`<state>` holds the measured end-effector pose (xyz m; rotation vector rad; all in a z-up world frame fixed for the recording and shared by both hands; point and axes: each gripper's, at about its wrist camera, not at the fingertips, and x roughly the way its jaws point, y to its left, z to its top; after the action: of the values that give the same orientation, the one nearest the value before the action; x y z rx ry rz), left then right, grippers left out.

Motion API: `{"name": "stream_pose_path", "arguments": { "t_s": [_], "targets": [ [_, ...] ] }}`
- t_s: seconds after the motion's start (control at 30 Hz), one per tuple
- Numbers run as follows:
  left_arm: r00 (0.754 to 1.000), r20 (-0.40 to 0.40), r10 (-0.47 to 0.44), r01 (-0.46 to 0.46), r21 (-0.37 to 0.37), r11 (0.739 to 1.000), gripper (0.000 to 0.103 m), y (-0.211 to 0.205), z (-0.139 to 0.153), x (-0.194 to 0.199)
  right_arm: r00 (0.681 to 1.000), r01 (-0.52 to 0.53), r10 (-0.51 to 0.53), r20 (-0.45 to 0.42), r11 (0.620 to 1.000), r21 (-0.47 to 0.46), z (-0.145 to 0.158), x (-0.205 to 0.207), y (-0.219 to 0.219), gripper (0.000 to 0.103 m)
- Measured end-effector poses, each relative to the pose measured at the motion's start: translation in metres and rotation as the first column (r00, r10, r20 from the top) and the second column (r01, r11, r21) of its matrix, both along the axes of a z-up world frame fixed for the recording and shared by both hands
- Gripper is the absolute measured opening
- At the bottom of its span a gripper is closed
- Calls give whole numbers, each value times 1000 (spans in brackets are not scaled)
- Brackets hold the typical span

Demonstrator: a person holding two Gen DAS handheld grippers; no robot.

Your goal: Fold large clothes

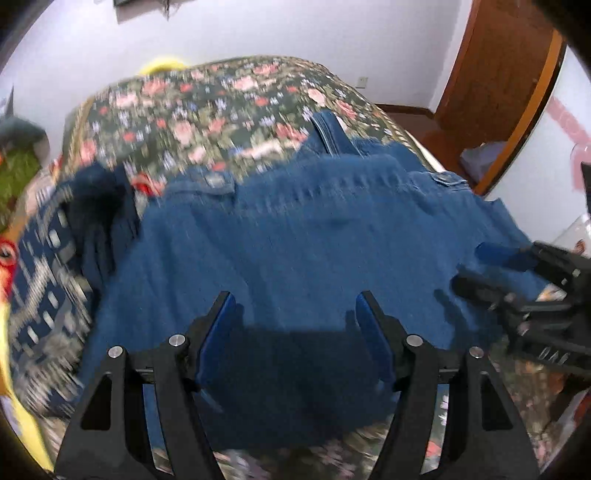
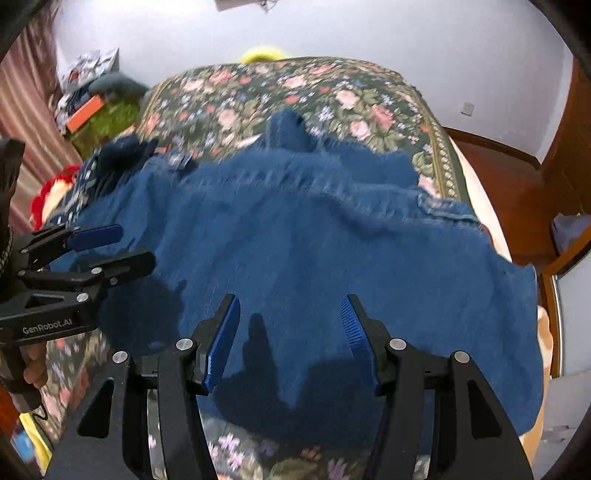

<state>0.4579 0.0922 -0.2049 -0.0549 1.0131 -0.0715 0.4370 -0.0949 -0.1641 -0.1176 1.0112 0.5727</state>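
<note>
Denim garment [image 1: 295,240] spreads across floral bed [image 1: 207,103]; both tongs [image 1: 295,317] [image 2: 290,325] gape above its near edge.

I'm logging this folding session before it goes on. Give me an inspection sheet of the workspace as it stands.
Surface: bed with floral cover, partly under the garment.
Job's things: blue denim garment spread flat, one part pointing toward the far side.
Clutter: dark patterned cloth and red item at the bed's left edge.
Grippers: left gripper and right gripper both open above the garment's near edge, holding nothing.
Cables: nothing seen.
Surroundings: white wall, wooden door, yellow object behind the bed.
</note>
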Motion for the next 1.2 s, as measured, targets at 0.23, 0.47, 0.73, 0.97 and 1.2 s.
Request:
{"name": "stream_pose_path", "arguments": {
  "t_s": [0.23,0.47,0.73,0.97,1.2],
  "targets": [
    [1000,-11,22,-22,23,999,67,-5,-18,-16,1000,8,-7,4,995,-100,-17,-6,-4,63],
    [993,42,113,-114,19,993,68,19,-19,-35,995,100,-99,13,981,-164,-28,-4,-49,70],
    [986,71,150,-153,42,987,68,31,-20,-69,973,229,-230,9,966,-122,-24,-16,-127,72],
    [983,39,178,-179,9,984,68,39,-25,-91,968,249,-249,15,960,-130,-12,-36,-140,72],
    [963,-7,271,-269,-135,954,78,62,-20,-112,981,196,-194,28,970,-144,-7,-48,-129,72]
  ]
}}
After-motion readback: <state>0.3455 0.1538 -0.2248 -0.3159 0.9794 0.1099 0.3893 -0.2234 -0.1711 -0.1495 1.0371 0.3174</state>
